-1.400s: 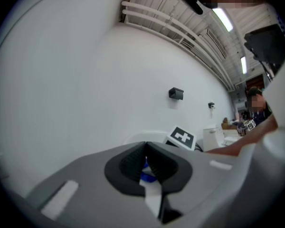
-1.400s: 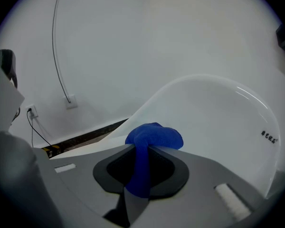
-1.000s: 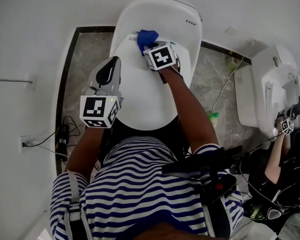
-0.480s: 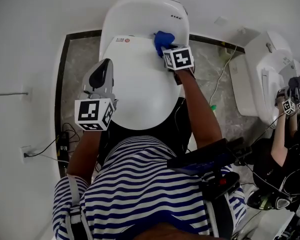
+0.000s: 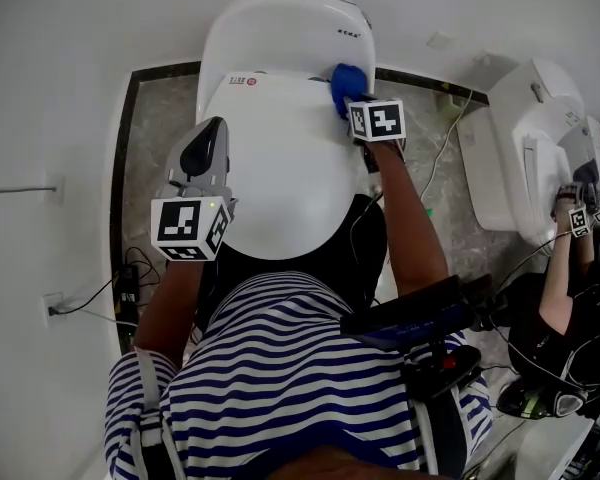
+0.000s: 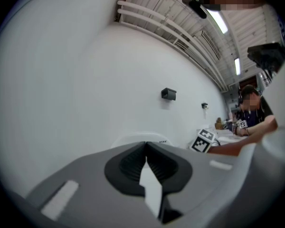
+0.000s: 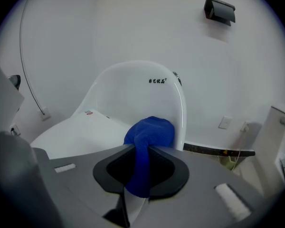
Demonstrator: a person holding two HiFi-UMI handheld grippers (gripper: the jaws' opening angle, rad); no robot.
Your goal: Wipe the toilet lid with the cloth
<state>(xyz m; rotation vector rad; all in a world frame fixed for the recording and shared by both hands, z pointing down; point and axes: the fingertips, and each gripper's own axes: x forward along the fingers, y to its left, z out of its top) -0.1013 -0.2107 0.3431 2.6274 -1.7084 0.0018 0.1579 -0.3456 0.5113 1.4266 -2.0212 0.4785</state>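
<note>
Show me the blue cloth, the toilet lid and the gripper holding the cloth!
blue cloth (image 5: 346,76), head view, its bunched end
toilet lid (image 5: 280,168), head view, its bare white middle
right gripper (image 7: 141,152), right gripper view, midway between its fingertips

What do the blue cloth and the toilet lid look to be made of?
Cloth: soft napped textile, likely microfibre or terry; its fuzzy matte blue surface bunches where the right tongs pinch it. Toilet lid: smooth, glossy white, probably moulded plastic, though ceramic cannot be ruled out; it shows soft sheen and no texture.
</note>
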